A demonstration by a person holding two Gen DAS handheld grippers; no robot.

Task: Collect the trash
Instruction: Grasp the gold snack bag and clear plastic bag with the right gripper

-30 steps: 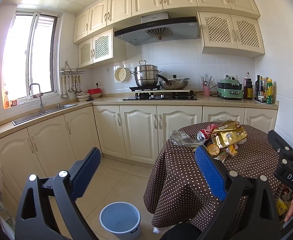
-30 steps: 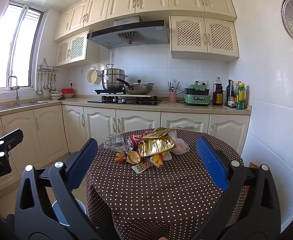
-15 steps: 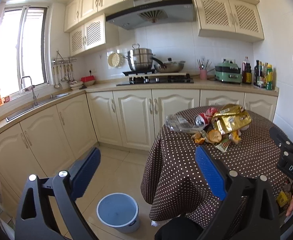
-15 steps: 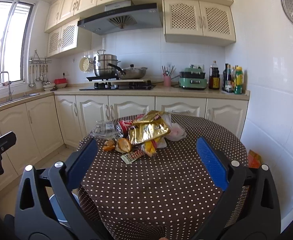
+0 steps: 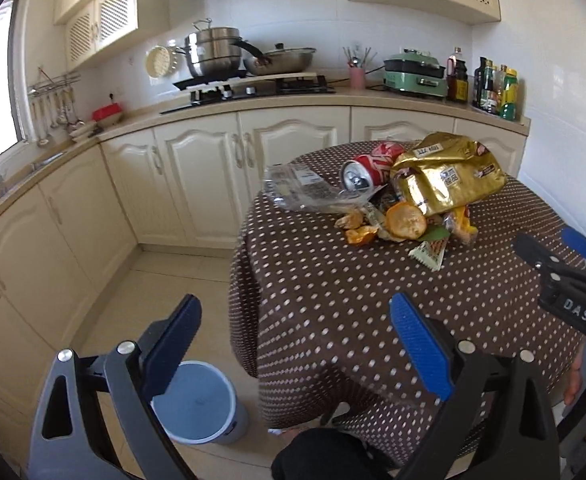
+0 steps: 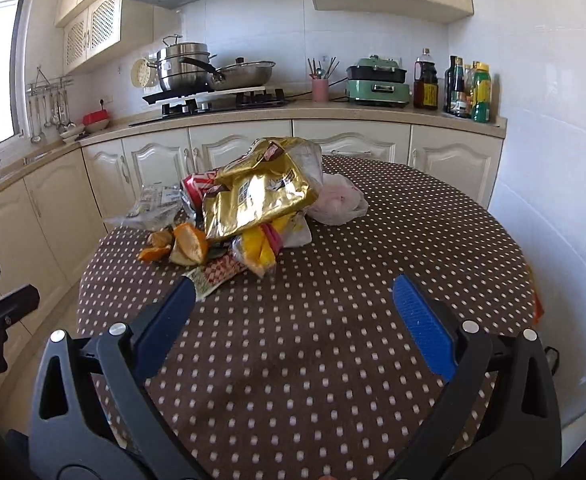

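A heap of trash lies on a round table with a brown dotted cloth: a gold foil bag, a crushed red can, a clear plastic wrapper, orange peel, yellow snack packets and a white plastic bag. A blue-grey bin stands on the floor left of the table. My left gripper is open and empty, over the table's near left edge. My right gripper is open and empty, above the cloth, short of the heap.
Cream kitchen cabinets run behind and to the left of the table. The counter holds a stove with pots, a green appliance and bottles. A white tiled wall stands close on the right.
Both grippers have moved forward and tilted down toward the table. The trash heap looks nearer and larger. Both stay open and empty.
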